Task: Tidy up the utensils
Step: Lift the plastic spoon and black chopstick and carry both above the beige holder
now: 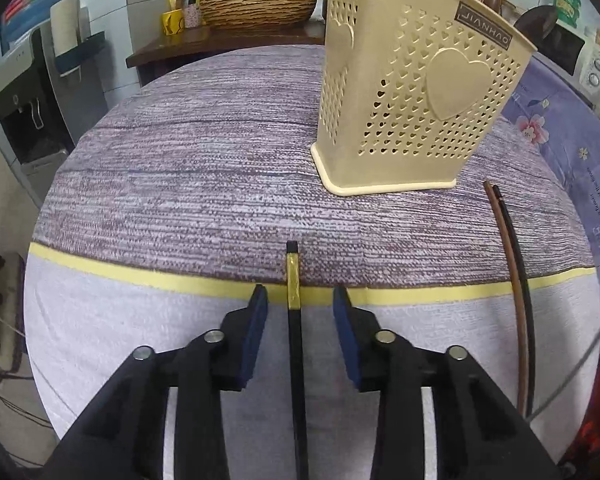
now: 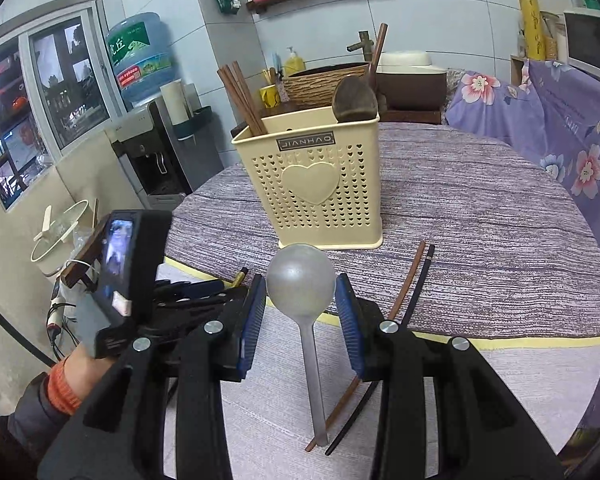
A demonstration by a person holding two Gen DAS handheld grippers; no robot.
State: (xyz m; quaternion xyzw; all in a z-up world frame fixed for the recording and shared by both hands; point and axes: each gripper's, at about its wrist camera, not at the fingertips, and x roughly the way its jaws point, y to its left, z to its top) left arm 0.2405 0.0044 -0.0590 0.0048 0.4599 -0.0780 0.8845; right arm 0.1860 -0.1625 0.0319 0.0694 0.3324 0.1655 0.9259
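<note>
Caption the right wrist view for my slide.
Right gripper clasps a metal spoon by its bowl before the cream utensil holder; two chopsticks lie on the table.

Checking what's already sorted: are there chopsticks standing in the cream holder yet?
Yes: the right wrist view shows brown chopsticks sticking up out of the back left corner of the cream utensil holder.

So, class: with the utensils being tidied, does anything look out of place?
Yes. A brown chopstick and a black chopstick lie loose on the table, beside the cream holder, not in it.
</note>
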